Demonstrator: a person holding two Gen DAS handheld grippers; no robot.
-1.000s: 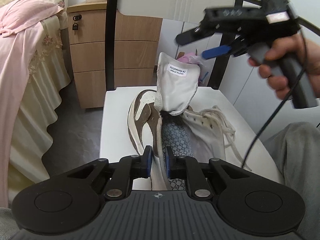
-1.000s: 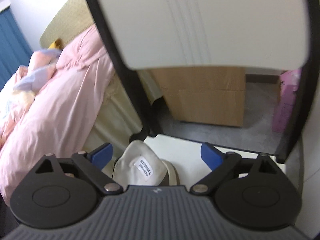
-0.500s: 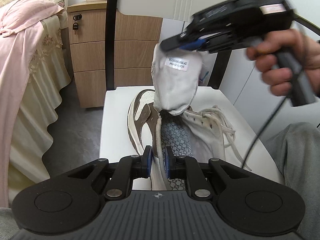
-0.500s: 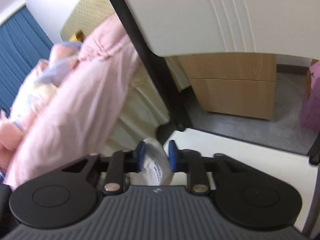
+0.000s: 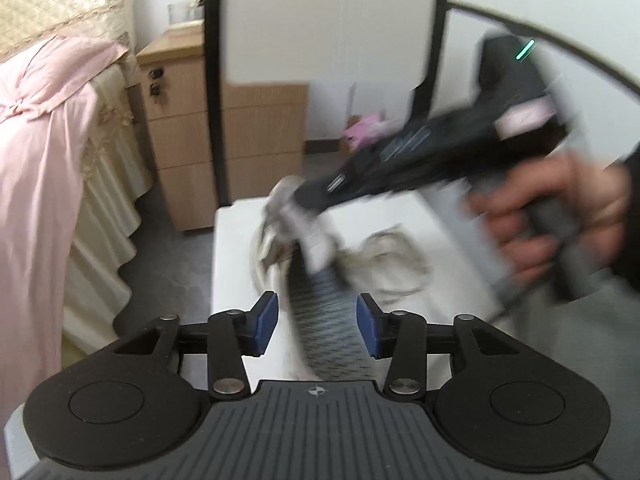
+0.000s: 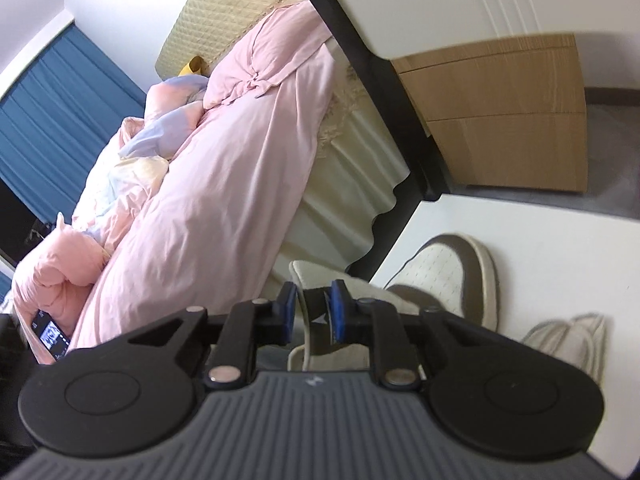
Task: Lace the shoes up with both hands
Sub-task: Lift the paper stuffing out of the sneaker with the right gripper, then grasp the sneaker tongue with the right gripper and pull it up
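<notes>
Shoe point(image 5: 320, 304) lies on the white chair seat point(image 5: 236, 264), toe toward the far end near the chair's black back post point(image 5: 214, 92), its patterned insole showing and loose laces point(image 5: 396, 264) heaped on its right side. The left gripper point(image 5: 316, 322) hovers at the near end over the shoe's heel, its jaws having just been opening; they stand half-wide with the heel seen between them, and the blue pads point(image 5: 266, 322) touch nothing. The right gripper point(image 6: 312, 316), held in a hand point(image 5: 560, 224) at the right, is narrowed onto the shoe's tongue point(image 6: 310, 300), pinching it between both pads and pulling it toward the toe. The left-wrist view is blurred. A bed with pink bedding point(image 6: 208, 168) stands on the left, and a wooden drawer cabinet point(image 5: 180, 140) sits beyond the chair.
</notes>
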